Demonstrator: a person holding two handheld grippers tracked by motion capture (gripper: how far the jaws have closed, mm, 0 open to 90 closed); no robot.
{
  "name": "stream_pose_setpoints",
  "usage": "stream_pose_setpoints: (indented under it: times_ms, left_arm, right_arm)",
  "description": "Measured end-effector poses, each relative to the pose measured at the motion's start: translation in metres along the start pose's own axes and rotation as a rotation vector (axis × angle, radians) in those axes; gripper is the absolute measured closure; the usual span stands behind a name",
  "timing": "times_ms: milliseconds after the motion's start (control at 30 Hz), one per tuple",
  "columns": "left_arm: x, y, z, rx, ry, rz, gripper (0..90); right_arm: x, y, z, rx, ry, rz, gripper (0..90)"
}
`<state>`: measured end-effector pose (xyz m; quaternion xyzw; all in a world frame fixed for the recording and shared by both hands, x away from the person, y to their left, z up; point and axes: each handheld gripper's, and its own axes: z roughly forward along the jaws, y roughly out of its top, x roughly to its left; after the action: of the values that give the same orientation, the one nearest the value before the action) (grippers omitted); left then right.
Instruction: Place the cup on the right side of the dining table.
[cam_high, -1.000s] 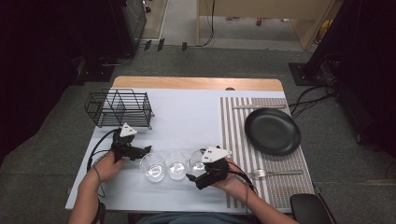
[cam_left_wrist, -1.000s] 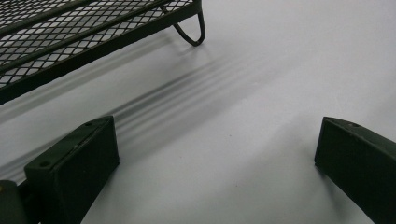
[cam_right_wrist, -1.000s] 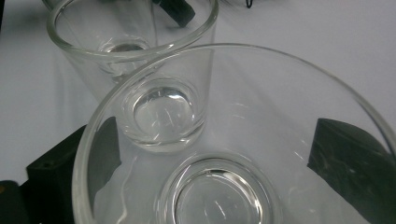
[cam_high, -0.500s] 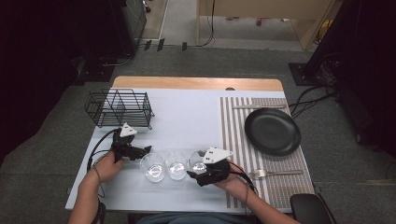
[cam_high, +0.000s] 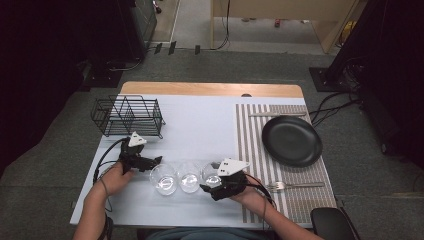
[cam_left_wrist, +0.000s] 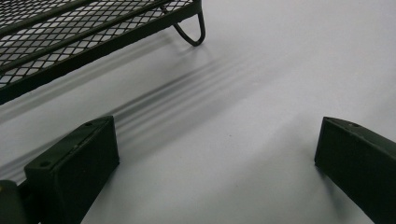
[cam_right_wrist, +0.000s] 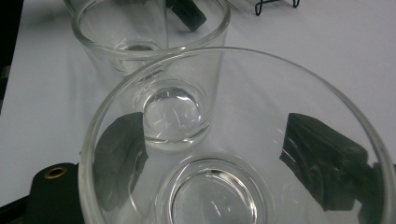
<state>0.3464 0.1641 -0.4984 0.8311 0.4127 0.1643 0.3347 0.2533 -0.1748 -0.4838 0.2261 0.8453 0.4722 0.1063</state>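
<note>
Right gripper edged closer, jaws apart around nearest glass — perhaps touching, left gripper unmoved, open.

Three clear glasses, empty, upright, in a touching row near the worktop's front edge, left of centre: left glass, middle glass, right glass. Thick round bases, rims up.

We see three glasses in a row near the table's near edge, a wire rack far left, and a plate on the mat right, fork nearer.
</note>
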Motion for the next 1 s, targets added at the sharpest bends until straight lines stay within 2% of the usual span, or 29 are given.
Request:
stream_pose_setpoints:
  times_ms: [67,233,467,700,1000]
  left_arm:
    - [0.0,0.0,0.0,0.0,0.0,0.0,0.0]
    - [0.0,0.0,0.0,0.0,0.0,0.0,0.0]
    - [0.0,0.0,0.0,-0.001,-0.001,0.0,0.0]
    - [0.0,0.0,0.0,-0.001,-0.001,-0.001,0.0]
    - [0.0,0.0,0.0,-0.002,-0.001,0.0,0.0]
  right_arm:
    - [0.0,0.001,-0.001,-0.003,0.002,-0.008,19.4]
    - [-0.002,0.002,-0.002,0.009,0.02,0.011,19.4]
    - [-0.005,0.005,-0.006,0.006,0.006,0.008,19.4]
    - [-0.011,0.009,-0.011,-0.011,-0.012,0.03,19.5]
    - [-0.016,0.011,-0.013,-0.002,-0.019,0.051,19.5]
